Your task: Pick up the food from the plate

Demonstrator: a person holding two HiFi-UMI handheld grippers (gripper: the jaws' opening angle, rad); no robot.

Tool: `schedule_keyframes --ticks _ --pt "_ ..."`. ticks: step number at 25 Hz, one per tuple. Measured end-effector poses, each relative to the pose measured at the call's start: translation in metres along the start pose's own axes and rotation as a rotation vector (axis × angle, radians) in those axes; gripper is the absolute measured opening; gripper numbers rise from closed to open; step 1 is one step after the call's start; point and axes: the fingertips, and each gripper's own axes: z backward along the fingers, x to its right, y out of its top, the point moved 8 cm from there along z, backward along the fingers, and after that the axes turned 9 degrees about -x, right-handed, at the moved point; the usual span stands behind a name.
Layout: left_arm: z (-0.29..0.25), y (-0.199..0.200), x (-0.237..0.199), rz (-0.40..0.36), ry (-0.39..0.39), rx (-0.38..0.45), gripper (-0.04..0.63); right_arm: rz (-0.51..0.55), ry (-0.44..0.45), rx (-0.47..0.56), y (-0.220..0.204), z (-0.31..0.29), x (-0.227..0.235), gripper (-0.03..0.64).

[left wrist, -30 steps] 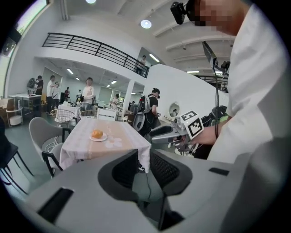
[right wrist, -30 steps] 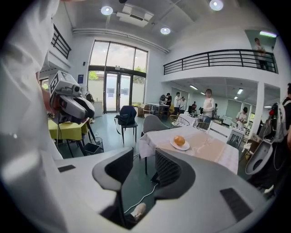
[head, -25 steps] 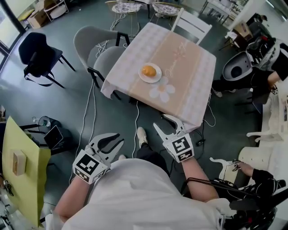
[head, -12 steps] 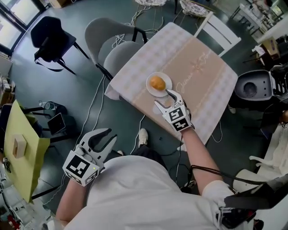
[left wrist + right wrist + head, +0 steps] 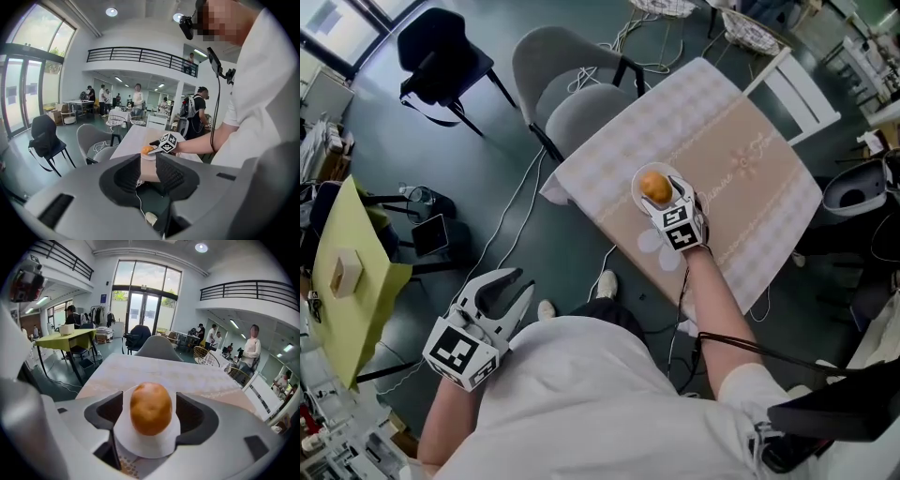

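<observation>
Golden-brown rounded bread roll [image 5: 150, 408] is what we're after, and it lies in the middle of its plate, dead centre in the right gripper view.

Widest first: the square table with the pale checked cloth and beige runner [image 5: 741, 178] fills the upper right of the head view, with two grey shell chairs [image 5: 581, 103] tucked in at its side. On the cloth, not far from the near edge, sits the small round white plate [image 5: 636, 180]. Over it comes the right gripper [image 5: 667, 195], arm stretched out and jaws opening wide. The roll is between them with a gap on either side, and the pads aren't on it yet. The left gripper [image 5: 522, 283] hangs low by the person's hip, well apart from the table, jaws parted with nothing between them.

Now the danger. The roll looks soft and rounded, so too hard a squeeze could crush it. If one pad arrives first, it could be shoved across the plate or off it. The jaws also ride low over the rim. Catch that rim and the plate could tip or slide on the cloth.
</observation>
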Motion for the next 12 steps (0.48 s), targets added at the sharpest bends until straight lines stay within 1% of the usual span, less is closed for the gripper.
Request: schedule_keyframes --ticks 2,6,9,12 --pt "0.004 -0.003 -0.001 0.02 0.011 -0.002 0.095 0.007 0.01 -0.021 -0.001 -0.007 0.001 0.35" --pt "0.008 -0.006 -0.003 0.033 0.022 -0.01 0.095 0.026 0.016 -0.058 -0.003 -0.018 0.0 0.35" --pt "0.007 -0.007 -0.006 0.038 0.022 -0.009 0.095 0.006 0.016 -0.059 -0.002 -0.019 0.005 0.337" --pt "0.009 -0.008 -0.008 0.035 0.014 -0.004 0.095 -0.003 0.013 -0.039 0.001 -0.012 0.004 0.336"
